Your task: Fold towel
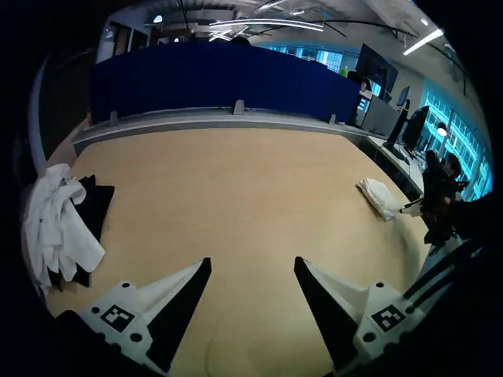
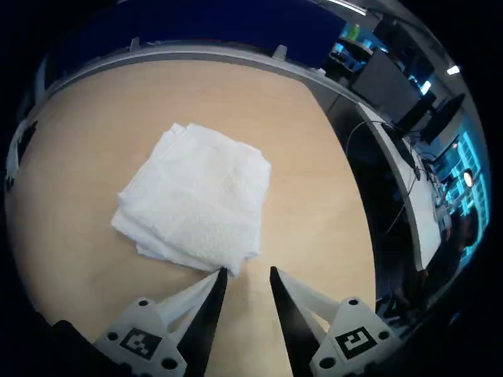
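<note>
we see the right hand-held gripper (image 2: 247, 271) low over the counter (image 2: 69, 163). its fingers are parted by a narrow gap with nothing between them. the near corner of the towel (image 2: 198, 198) lies just off one fingertip, toward 11 o'clock. we judge it hovers there because the towel is already folded into a thick square stack, so the hand looks done with it. we cannot tell for sure whether that fingertip touches the corner. the gripper tilts down and forward, pointing at 12 o'clock across the stack.

the left hand-held gripper (image 1: 251, 261) is spread wide and empty, held above bare counter, likely parked out of the way. from it, the towel sits far off at 2 o'clock. a loose heap of white and dark cloths (image 1: 60, 220) lies at 9 o'clock, perhaps awaiting folding.
</note>
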Demonstrator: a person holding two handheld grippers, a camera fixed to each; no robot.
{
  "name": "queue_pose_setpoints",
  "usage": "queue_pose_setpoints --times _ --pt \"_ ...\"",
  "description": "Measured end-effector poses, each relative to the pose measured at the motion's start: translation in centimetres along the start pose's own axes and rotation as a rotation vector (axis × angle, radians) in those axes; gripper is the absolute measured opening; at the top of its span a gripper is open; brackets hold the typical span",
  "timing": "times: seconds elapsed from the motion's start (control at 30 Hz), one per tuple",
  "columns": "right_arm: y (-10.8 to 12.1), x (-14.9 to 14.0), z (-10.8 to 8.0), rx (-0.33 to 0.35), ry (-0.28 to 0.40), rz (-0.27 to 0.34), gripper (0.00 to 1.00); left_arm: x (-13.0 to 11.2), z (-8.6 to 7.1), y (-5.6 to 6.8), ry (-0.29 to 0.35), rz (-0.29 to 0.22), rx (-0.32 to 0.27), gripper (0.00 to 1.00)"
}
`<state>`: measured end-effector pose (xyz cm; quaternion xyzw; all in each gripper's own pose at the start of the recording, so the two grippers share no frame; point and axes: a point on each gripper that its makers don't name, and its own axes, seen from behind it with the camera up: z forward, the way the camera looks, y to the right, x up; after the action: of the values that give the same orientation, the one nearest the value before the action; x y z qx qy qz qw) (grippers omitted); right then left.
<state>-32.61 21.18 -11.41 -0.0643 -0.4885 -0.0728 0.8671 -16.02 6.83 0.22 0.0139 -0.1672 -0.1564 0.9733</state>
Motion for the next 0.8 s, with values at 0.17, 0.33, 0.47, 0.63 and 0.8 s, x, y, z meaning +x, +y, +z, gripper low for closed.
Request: queue_pose_setpoints --times 0.17,0.33,0.47,0.63,0.8 --pt "0.2 -0.4 -0.2 0.004 0.008 0.000 0.74 0.3 0.2 0.2 0.003 -0.005 -0.003 0.98" --pt "0.8 -0.2 -0.5 0.002 0.026 0.005 0.90 0.4 0.4 0.3 0.004 -0.001 -0.004 0.98" --pt "1.2 0.3 -0.9 -0.002 0.046 0.012 0.97 0.5 0.4 0.3 0.006 -0.001 -0.005 0.99" --pt "1.0 1.5 -1.4 0.006 0.088 0.027 1.00 0.7 0.5 0.4 0.007 -0.002 -0.006 0.98" --pt "-0.7 3.5 -1.9 0.052 0.144 0.047 1.00 0.8 0.7 0.5 0.006 0.002 -0.006 0.98"
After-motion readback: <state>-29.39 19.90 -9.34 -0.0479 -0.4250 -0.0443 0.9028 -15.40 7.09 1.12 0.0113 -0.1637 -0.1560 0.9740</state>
